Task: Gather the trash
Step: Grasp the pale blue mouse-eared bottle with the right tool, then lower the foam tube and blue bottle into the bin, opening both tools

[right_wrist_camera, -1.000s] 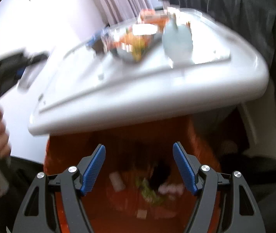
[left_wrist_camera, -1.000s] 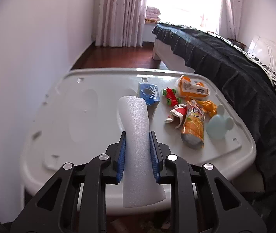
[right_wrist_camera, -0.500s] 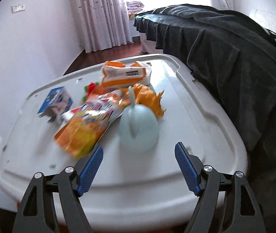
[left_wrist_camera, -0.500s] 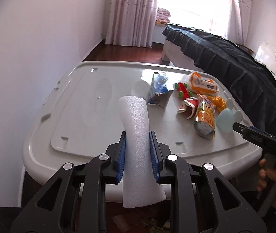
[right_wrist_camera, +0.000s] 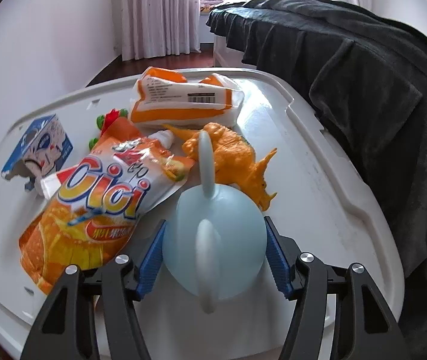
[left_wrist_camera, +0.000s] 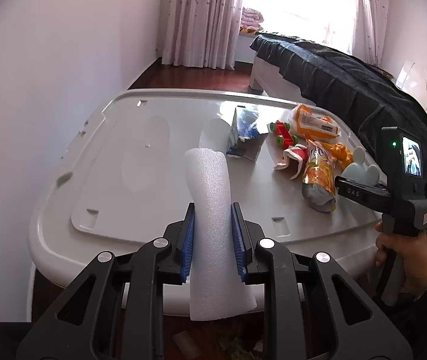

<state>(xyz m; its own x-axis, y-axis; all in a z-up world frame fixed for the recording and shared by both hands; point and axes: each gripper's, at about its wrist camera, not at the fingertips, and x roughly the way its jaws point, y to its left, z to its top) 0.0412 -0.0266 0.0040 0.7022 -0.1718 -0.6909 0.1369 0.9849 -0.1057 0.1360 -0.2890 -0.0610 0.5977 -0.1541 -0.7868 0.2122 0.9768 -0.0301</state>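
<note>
The left gripper [left_wrist_camera: 213,244] is clamped on a white foam tube [left_wrist_camera: 213,228], its blue pads pressing both sides about midway along. The tube's long axis runs along the fingers, its far end pointing out over the near edge of the white plastic lid [left_wrist_camera: 141,162] and its near end hanging past the lid's rim toward the floor. The right gripper [right_wrist_camera: 215,258] sits low on the lid with its fingers spread wide on either side of a pale blue round object with two ears [right_wrist_camera: 213,240]; the pads lie right at its flanks, but I cannot tell whether they press it. One ear points away toward an orange toy dinosaur [right_wrist_camera: 234,156] lying just behind it. To the left lies an orange "Cici" snack pouch [right_wrist_camera: 93,204], long axis running diagonally from near left to far right. Farther back are an orange-and-white packet [right_wrist_camera: 183,102] and a torn blue carton [right_wrist_camera: 39,150], with a dark-covered bed [right_wrist_camera: 363,75] alongside.
</note>
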